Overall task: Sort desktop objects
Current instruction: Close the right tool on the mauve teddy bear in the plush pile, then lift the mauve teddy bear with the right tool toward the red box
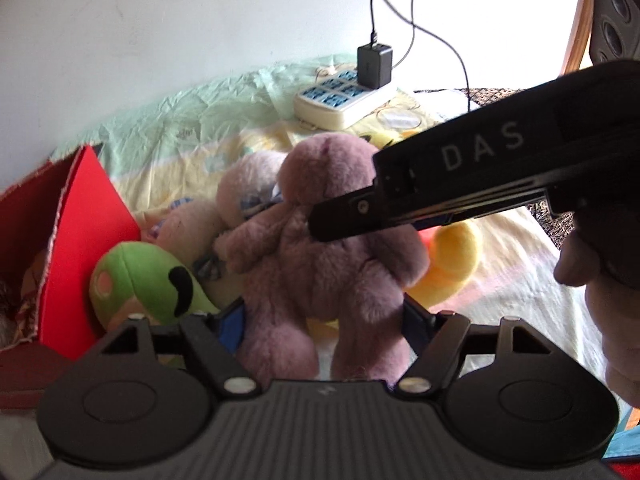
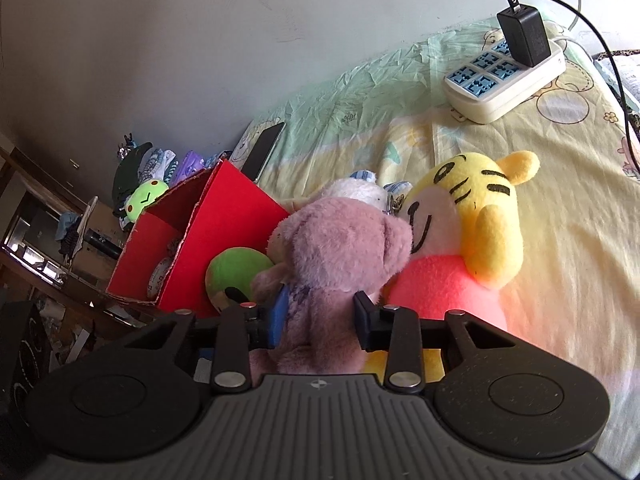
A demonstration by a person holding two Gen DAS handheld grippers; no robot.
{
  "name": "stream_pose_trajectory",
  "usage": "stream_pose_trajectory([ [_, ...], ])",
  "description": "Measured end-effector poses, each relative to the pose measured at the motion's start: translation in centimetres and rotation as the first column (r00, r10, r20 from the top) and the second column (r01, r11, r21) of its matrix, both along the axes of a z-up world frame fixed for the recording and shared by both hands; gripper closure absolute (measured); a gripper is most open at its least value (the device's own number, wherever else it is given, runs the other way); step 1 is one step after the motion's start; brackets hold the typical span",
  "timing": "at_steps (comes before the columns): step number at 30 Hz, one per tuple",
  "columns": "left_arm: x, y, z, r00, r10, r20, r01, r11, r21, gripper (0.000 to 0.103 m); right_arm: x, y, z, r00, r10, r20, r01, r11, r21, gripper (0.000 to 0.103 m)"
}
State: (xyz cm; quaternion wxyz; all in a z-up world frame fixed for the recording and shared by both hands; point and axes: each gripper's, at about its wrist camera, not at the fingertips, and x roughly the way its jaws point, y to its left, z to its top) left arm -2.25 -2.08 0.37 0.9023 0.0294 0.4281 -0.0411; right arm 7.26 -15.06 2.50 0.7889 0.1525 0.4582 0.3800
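Observation:
A mauve plush bear (image 1: pixel 320 248) stands upright among other soft toys on the bed sheet. My right gripper (image 2: pixel 320 322) is shut on the bear (image 2: pixel 336 256), its fingers pressing into its body; it reaches in from the right in the left wrist view (image 1: pixel 320 220). My left gripper (image 1: pixel 324 320) sits wide around the bear's legs, with a gap at each side. A green plush (image 1: pixel 144 280), a cream plush (image 1: pixel 244 192) and a yellow tiger plush (image 2: pixel 468 232) crowd around it. A red box (image 2: pixel 192 236) stands open at the left.
A white power strip (image 2: pixel 504 80) with a black charger (image 2: pixel 524 36) and cables lies at the back right. A phone (image 2: pixel 264 148) lies near the wall. Shelves with clutter are at far left. A speaker (image 1: pixel 616 12) stands at the upper right.

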Motion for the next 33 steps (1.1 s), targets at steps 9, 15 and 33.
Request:
stream_pose_trajectory([
  [9,-1.8,0.2,4.0,0.992,0.007,0.125,-0.003,0.999,-0.032,0.027,-2.1,-0.5,3.3,0.996,-0.048,0.075,0.038,0.991,0.132,0.068],
  [15,-2.2,2.0,6.5,0.976,0.009,0.216,0.001,0.999,-0.045,0.027,-2.9,1.5,6.0,0.986,-0.077,0.146,0.05,0.983,0.179,0.068],
  [33,-4.8,23.1,5.8,0.954,0.166,0.25,-0.172,0.985,0.002,0.027,-4.0,24.0,5.6,0.981,0.061,0.186,-0.093,0.981,0.168,0.068],
])
